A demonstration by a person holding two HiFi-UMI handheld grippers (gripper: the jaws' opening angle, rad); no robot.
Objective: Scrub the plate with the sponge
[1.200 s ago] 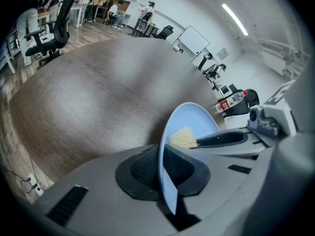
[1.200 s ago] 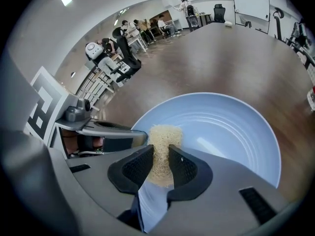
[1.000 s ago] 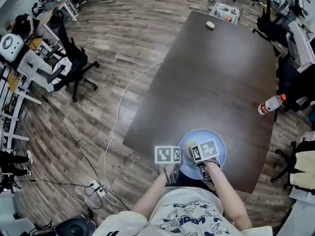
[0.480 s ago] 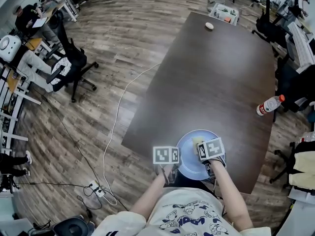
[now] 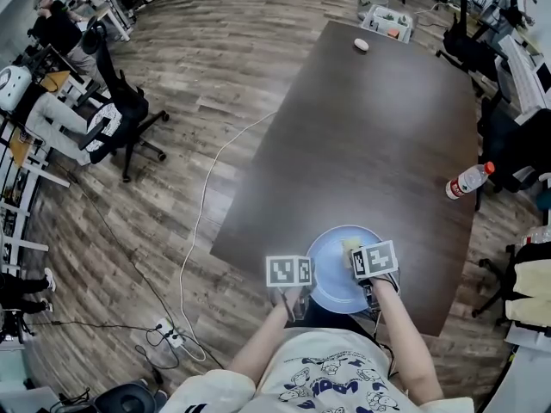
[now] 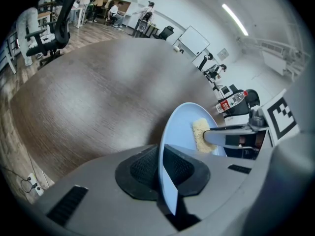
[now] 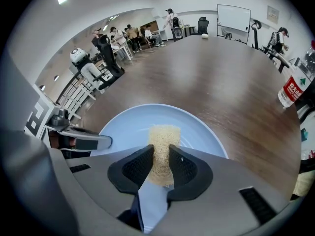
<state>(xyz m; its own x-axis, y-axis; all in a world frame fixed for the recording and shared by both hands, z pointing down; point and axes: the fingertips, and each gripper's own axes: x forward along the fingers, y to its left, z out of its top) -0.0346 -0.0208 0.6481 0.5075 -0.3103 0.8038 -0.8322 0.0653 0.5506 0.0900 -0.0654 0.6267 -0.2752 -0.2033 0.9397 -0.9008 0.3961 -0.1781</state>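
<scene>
Left gripper view: left fingers (image 6: 140, 168) clamp plate (image 6: 181, 127) rim | right gripper view: right fingers (image 7: 135, 168) pinch sponge (image 7: 164, 139)

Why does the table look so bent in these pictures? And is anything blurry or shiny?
Head view: a wide lens bows the table's edges; the light is even and the picture sharp. Left gripper view: black corners, the table bulges like a dome with a pale sheen, and the plate shows nearly edge-on. Right gripper view: the same round frame; the sponge is crisp.
</scene>
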